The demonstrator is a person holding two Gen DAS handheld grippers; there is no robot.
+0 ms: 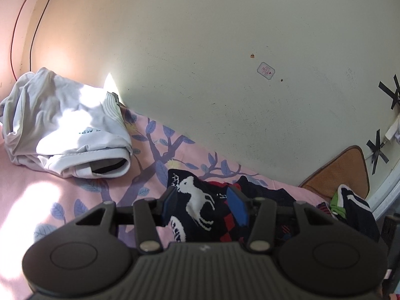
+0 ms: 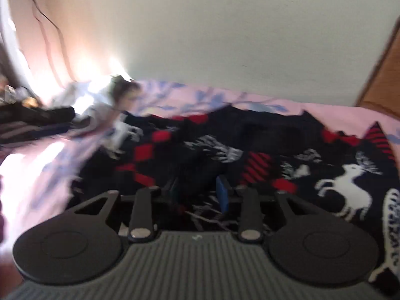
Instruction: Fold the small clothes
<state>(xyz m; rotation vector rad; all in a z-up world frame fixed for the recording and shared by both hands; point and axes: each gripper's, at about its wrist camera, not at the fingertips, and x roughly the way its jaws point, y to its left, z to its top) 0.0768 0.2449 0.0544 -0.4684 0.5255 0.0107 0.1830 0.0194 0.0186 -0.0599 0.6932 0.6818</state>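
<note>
A black knit garment with white deer and red diamond patterns (image 1: 200, 200) lies on the pink leaf-print bedsheet (image 1: 75, 195). My left gripper (image 1: 203, 206) is open, its blue pads standing either side of the garment's edge with the deer motif between them. In the right wrist view the same garment (image 2: 275, 150) spreads across the bed. My right gripper (image 2: 197, 195) is low over its dark middle, jaws apart; the view is motion-blurred.
A crumpled white T-shirt (image 1: 62, 130) lies at the back left against the wall. A brown cushion (image 1: 345, 172) and a black-green-white garment (image 1: 350, 205) sit at the right. Dark clothes (image 2: 32, 120) lie at the far left.
</note>
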